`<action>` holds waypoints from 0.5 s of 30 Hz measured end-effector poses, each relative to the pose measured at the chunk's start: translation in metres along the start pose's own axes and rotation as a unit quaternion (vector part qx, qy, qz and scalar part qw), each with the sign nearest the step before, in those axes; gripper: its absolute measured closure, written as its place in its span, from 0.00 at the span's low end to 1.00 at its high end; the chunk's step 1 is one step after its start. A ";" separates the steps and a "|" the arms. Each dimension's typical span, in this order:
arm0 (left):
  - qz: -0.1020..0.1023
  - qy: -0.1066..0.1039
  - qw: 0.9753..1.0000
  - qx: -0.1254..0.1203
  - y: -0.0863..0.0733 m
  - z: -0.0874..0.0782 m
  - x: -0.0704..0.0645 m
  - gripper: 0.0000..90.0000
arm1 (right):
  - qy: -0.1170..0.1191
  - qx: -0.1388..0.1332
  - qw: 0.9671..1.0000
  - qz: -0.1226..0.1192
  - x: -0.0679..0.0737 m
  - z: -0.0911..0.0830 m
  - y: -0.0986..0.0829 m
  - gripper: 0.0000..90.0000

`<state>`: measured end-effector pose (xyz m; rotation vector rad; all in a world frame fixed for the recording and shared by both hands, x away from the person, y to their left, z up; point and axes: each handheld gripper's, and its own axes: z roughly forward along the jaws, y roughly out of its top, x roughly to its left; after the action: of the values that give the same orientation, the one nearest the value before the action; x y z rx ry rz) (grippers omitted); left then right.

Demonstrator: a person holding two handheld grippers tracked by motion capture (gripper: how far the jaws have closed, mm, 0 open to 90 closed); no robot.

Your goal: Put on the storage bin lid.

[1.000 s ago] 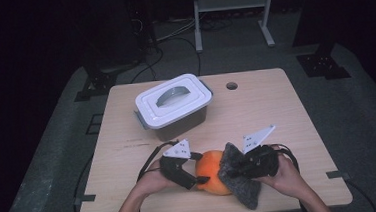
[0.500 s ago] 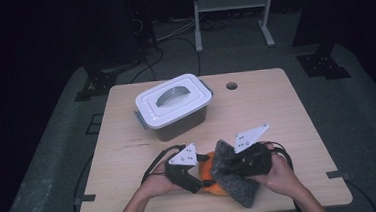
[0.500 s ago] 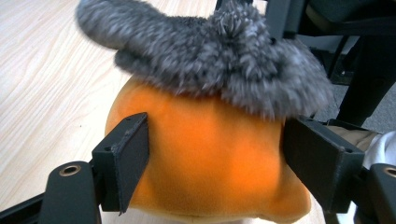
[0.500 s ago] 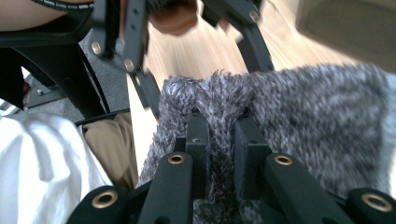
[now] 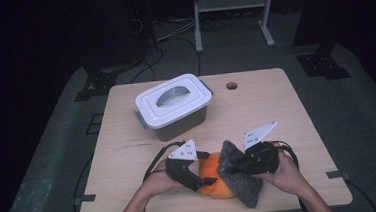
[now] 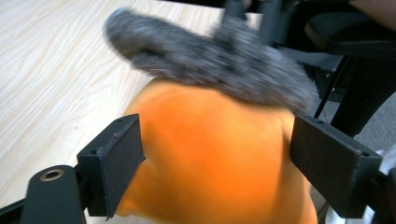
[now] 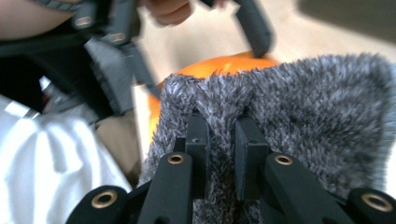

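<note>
high view: orange ball near the table's front edge, grey fuzzy cloth draped against it, lidded bin well behind, shut.
left gripper view: left gripper jaws apart, straddling the ball, not squeezing yet I'd say.
right gripper view: right gripper pinching a cloth fold; the wiping or wrapping looks barely underway.

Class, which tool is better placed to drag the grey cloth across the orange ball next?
The right tool: it already pinches the grey cloth. The left tool is spread around the orange ball.

table — lidded box | orange thing | grey cloth
</note>
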<state>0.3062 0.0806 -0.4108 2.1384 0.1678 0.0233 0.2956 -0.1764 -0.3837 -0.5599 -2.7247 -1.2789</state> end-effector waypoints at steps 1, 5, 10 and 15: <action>0.005 -0.001 1.000 0.002 0.000 0.001 -0.002 0.23 | 0.005 0.009 1.000 -0.002 0.003 0.001 0.001 0.86; 0.017 0.004 1.000 -0.001 0.002 0.004 -0.005 0.25 | -0.010 0.004 0.999 -0.030 0.015 -0.002 0.014 0.86; 0.027 0.004 1.000 0.004 0.004 0.007 -0.008 0.25 | -0.030 -0.011 0.999 -0.042 0.018 0.006 0.021 0.86; 0.026 0.007 1.000 0.012 -0.002 0.003 -0.004 0.25 | -0.018 -0.014 1.000 -0.018 0.006 0.001 0.004 0.86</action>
<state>0.3023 0.0791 -0.4139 2.1664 0.1205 0.0668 0.2916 -0.1718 -0.3803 -0.5446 -2.7630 -1.3309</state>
